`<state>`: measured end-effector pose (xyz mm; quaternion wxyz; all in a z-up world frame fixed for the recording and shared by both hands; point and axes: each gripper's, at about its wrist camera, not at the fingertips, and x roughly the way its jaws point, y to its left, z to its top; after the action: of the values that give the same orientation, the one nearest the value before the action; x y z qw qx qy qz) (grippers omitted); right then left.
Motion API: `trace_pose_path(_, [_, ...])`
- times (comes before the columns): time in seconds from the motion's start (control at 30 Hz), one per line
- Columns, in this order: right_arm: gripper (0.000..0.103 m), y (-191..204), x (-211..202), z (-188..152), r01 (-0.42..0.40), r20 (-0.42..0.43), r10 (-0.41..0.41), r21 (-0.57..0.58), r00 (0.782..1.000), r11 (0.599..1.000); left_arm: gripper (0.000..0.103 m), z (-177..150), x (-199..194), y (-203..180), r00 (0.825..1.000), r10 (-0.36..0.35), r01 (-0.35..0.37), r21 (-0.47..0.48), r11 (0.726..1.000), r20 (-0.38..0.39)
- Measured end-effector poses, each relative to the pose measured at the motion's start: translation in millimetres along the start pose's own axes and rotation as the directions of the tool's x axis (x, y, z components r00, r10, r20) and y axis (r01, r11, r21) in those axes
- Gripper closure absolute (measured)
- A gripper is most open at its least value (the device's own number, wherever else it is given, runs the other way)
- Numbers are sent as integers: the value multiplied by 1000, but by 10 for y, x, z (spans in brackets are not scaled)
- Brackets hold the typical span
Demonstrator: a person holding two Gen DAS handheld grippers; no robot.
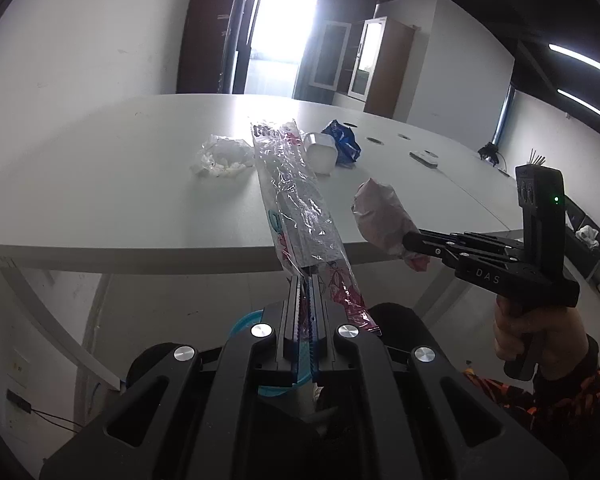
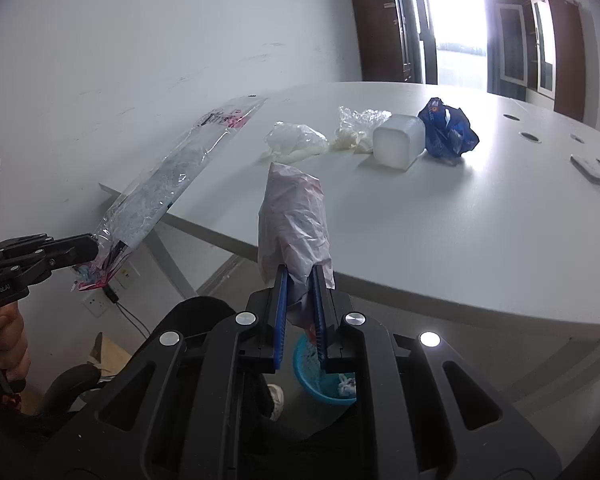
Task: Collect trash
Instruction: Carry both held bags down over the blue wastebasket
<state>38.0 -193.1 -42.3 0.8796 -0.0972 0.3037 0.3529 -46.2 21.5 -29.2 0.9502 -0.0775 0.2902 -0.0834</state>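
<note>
- The left hand-held gripper (image 1: 306,280) is clamped on a long clear wrapper (image 1: 296,200), held off the tabletop's (image 1: 120,200) edge.
- The right hand-held gripper (image 2: 300,276) pinches a crumpled pinkish bag (image 2: 294,220).
- On the white tabletop lie clear bags (image 2: 296,142), a white tub (image 2: 398,142) and a blue packet (image 2: 448,128).
- A blue basin (image 2: 320,376) sits on the floor below.
- A bright doorway (image 1: 284,32) lights the white-walled room.

The white table (image 2: 480,216) bears a white tub (image 2: 398,140), a blue wrapper (image 2: 448,128) and crumpled, seemingly plastic bags (image 2: 296,142).
</note>
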Motion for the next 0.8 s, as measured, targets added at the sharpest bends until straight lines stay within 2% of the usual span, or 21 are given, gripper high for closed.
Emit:
trace_pose_path(0.2, [92,64,-141,-280,1,-29,-2,-16,1000,1000,101,-314,-111,111,994,-67,63,-50,997,-85])
trace_pose_path(0.33, [92,36,-132,-548,2,-89,-2,-9,996,1000,101,-540,-186,64,984,-74,75,4,997,-161])
trace_pose_path(0.5, [92,4,-13,-825,26,-147,-26,4,989,1000,101,-739,-219,32,951,-120,133,24,991,-285])
trace_pose_path(0.63, [92,-79,177,-965,29,-191,-20,41,981,999,101,-876,-103,14,923,-126,151,39,988,-363])
trace_pose_path(0.7, [92,-130,285,-1013,32,-212,-19,59,977,998,101,-934,23,62,909,-119,136,14,991,-400])
trace_pose_path(0.8, [92,-198,424,-1071,33,-243,-10,91,970,995,101,-999,308,153,888,-152,142,-56,988,-433])
